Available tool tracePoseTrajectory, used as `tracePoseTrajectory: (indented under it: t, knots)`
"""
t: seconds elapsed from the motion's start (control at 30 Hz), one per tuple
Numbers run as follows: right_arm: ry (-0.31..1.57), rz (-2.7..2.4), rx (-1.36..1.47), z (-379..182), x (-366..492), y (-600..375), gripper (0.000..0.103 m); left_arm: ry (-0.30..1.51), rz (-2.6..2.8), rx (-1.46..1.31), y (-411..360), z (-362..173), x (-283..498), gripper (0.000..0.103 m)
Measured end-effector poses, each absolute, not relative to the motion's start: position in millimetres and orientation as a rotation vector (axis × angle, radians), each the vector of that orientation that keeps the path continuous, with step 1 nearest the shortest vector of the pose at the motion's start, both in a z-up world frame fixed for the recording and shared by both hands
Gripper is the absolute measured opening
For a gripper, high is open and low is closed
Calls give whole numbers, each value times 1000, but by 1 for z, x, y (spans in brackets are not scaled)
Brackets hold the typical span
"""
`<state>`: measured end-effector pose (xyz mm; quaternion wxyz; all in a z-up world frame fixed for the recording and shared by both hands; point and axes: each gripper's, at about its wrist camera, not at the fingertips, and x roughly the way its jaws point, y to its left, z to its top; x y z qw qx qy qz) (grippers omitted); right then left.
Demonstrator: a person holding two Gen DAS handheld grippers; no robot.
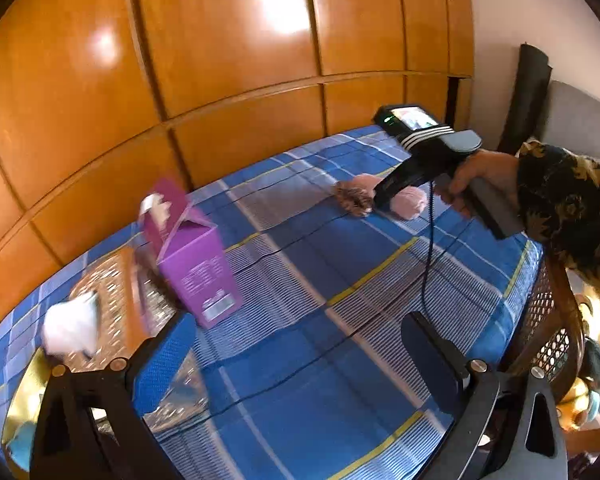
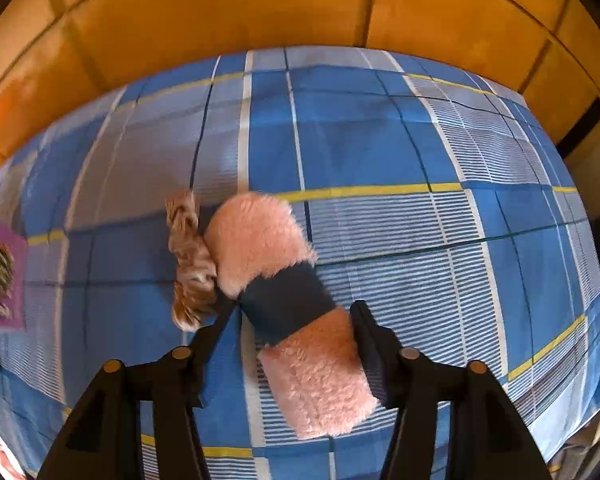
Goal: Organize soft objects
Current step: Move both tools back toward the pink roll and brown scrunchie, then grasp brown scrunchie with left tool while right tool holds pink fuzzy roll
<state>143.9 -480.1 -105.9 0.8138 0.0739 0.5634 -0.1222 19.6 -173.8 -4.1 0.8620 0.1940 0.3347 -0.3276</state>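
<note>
A pink plush toy [image 2: 260, 240] with a dark blue band lies on the blue checked bedspread [image 2: 380, 140], and a brown striped fabric piece [image 2: 190, 256] touches its left side. My right gripper [image 2: 292, 312] points down over the toy. Its fingers stand on either side of the banded middle, open and not squeezing. In the left wrist view the same toy [image 1: 410, 202] and fabric piece [image 1: 354, 198] lie at the far side under the right gripper [image 1: 376, 200], which a hand holds. My left gripper [image 1: 296, 352] is open over bare bedspread with nothing between its fingers.
A purple carton [image 1: 196, 264] stands on the bed at the left, beside a gold patterned box [image 1: 116, 300] with a white soft thing [image 1: 70, 328] on it. A wicker basket [image 1: 548, 320] sits off the bed's right edge. Glossy wooden panels [image 1: 220, 60] back the bed.
</note>
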Motion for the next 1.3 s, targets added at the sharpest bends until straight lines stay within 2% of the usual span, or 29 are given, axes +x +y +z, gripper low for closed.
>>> tracePoseTrajectory:
  t: [0.13, 0.23, 0.43, 0.93, 1.1, 1.2, 1.3]
  knots:
    - [1164, -319, 144, -100, 129, -485, 36, 724, -725, 431, -197, -9, 30, 103]
    - [1107, -431, 228, -91, 119, -508, 36, 748, -744, 446, -219, -13, 42, 103]
    - [1117, -535, 428, -96, 105, -550, 37, 819, -774, 418, -267, -25, 72, 103]
    - [1135, -523, 513, -105, 103, -564, 38, 1034, -653, 289, -374, -74, 182, 101]
    - [1135, -515, 527, -106, 104, -567, 38, 1130, -605, 257, -404, -97, 211, 89]
    - [1136, -512, 523, -106, 103, -567, 38, 1190, -594, 246, -418, -111, 220, 76]
    - [1138, -510, 515, -105, 101, -566, 38, 1192, -589, 326, -436, -126, 219, 71]
